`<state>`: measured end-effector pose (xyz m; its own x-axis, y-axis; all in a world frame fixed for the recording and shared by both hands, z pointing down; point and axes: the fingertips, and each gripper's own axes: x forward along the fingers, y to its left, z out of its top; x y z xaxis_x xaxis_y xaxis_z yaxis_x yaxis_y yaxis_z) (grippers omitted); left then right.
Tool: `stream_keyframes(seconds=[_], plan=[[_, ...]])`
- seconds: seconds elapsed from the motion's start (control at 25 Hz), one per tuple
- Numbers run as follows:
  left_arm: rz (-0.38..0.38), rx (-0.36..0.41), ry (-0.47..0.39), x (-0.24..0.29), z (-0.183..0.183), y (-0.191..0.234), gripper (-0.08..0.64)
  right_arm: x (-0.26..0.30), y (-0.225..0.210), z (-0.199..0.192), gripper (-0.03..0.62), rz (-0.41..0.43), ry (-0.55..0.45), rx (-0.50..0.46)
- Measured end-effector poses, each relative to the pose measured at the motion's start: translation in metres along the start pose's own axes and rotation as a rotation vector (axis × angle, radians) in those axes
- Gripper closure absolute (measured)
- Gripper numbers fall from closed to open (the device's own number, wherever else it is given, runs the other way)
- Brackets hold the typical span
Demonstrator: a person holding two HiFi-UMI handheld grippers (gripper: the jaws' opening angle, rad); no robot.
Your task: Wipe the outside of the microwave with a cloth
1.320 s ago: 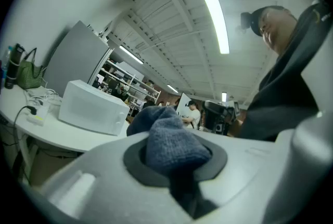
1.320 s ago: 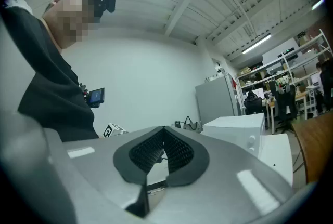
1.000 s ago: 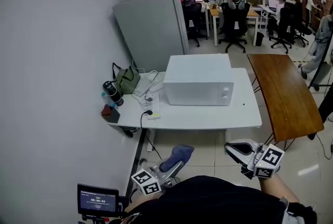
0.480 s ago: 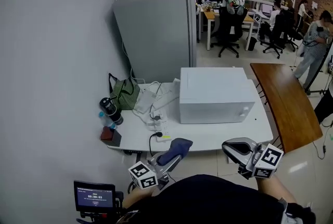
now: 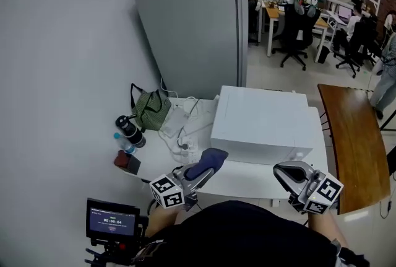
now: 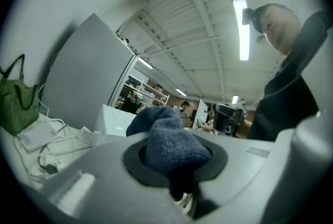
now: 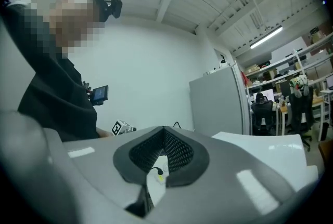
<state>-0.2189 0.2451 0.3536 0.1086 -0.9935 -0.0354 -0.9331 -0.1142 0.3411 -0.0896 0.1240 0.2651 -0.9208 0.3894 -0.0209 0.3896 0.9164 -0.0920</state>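
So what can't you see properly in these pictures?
Microwave: back and underside, head view, hidden by its own body.
Cloth: lower end, left gripper view, pinched inside the jaws of the left gripper.
Small screen: writing, head view, too small to read.
Table: near edge, head view, behind the person's body.

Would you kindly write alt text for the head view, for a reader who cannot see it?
Seen from above, the left gripper holds a blue cloth near the front of a white microwave on a white table. The right gripper is shut and empty; a grey fridge stands behind the table.
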Motion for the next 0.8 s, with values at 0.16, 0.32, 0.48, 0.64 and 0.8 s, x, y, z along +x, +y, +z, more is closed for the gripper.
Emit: stream_keyframes(seconds=[0.16,0.32,0.48,0.64,0.8], plan=[[0.121,0.05,-0.008,0.033,0.029,0.035,0.503,-0.008,-0.058,0.012,0.588,0.058,-0.009,-0.032],[0.181,0.048,-0.016,0.048,0.053,0.087,0.503,0.004,-0.095,0.025,0.588,0.058,-0.031,-0.038],[0.163,0.051,-0.003,0.067,0.059,0.15,0.503,0.016,-0.12,0.023,0.588,-0.019,0.016,-0.03],[0.12,0.103,0.049,0.097,0.071,0.238,0.503,0.047,-0.126,0.023,0.588,-0.133,0.088,-0.04],[0.054,0.207,0.147,0.137,0.064,0.31,0.503,0.068,-0.122,0.014,0.588,-0.268,0.172,-0.019]])
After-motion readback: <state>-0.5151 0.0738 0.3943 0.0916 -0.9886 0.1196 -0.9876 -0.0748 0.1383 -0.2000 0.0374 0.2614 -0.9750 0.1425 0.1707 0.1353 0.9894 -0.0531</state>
